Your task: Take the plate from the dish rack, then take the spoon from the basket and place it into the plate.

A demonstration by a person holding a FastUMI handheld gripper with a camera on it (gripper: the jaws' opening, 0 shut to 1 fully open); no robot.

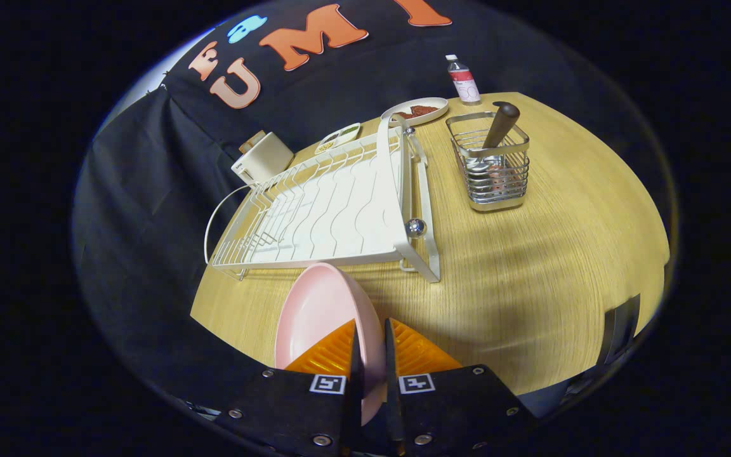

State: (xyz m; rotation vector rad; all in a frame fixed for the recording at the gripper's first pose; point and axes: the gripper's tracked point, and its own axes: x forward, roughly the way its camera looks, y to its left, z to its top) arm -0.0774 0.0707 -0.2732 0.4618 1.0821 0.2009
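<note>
A pink plate stands on edge between my fingers, its rim pinched by my gripper, which is shut on it. The plate hangs above the wooden table, just in front of the white dish rack, whose slots hold nothing. Beyond the fingers to the right stands a wire basket with a spoon in it; its dark wooden handle leans out over the basket's top, and its metal bowl shows through the wires.
A white plate with brown food and a small bottle sit at the table's far edge. A cream-coloured jar and a small dish stand behind the rack. Black cloth walls the booth.
</note>
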